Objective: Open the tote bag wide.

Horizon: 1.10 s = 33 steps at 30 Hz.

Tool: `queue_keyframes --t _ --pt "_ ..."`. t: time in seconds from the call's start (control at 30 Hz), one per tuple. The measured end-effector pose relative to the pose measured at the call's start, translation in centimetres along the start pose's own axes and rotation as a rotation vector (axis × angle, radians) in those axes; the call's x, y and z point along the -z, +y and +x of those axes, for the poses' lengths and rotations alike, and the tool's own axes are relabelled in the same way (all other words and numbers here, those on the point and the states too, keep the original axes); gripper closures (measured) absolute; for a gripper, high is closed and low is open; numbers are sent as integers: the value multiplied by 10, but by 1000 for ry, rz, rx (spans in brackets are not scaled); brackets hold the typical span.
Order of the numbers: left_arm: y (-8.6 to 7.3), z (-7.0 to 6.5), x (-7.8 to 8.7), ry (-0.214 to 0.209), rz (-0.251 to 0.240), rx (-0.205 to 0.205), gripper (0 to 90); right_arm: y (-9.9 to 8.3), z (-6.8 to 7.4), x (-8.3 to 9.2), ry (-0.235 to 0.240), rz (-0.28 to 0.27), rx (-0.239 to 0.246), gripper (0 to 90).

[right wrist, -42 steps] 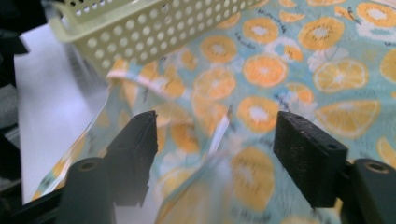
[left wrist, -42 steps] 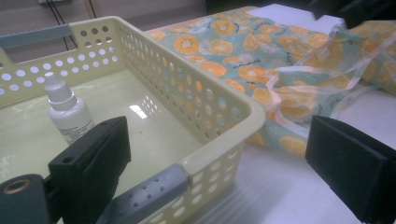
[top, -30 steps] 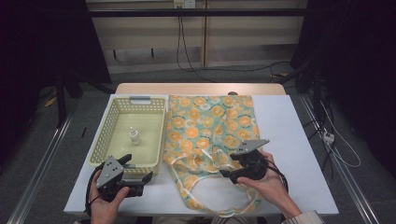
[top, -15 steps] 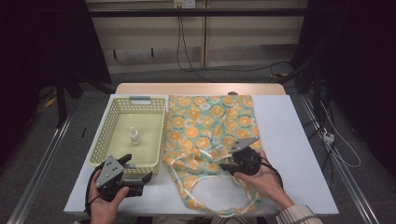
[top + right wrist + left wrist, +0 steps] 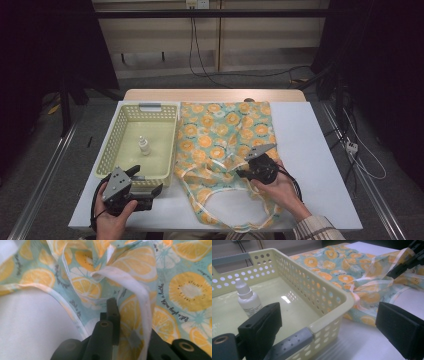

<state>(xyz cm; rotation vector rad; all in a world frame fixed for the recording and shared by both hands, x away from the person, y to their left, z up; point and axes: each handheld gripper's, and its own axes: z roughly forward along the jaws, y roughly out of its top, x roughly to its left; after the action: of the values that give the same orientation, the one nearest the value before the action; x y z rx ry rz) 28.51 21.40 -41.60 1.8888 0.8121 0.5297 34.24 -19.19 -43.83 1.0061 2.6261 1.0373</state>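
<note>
A white desk (image 5: 320, 150) stands in a dim room. The orange-print cloth bag (image 5: 225, 135) lies flat near its middle, mouth toward the near edge. It looks light, limp and apt to bunch, so the hemmed rim is the place to pinch. The right gripper (image 5: 248, 167) has just closed its jaws on that rim (image 5: 130, 285). The left gripper (image 5: 150, 192) waits with jaws open at the yellow basket (image 5: 120, 130), which holds a small bottle (image 5: 144, 145).

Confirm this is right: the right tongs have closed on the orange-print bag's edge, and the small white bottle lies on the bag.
Not quite: the right tongs have just closed on the orange-print bag, but the small white bottle stands in the yellow basket, as the high view shows.
</note>
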Motion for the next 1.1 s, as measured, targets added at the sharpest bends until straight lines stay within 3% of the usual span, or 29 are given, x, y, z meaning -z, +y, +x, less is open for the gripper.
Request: queue_keyframes --t 0.23,0.83,1.1 --pt "0 0 1 1 -4 6 64 13 -6 14 8 -75 -8 900" --pt "0 0 1 3 -7 6 64 37 -16 35 -10 -193 -3 900" --pt "0 0 1 4 -6 5 64 49 -27 46 -23 -255 -28 900"
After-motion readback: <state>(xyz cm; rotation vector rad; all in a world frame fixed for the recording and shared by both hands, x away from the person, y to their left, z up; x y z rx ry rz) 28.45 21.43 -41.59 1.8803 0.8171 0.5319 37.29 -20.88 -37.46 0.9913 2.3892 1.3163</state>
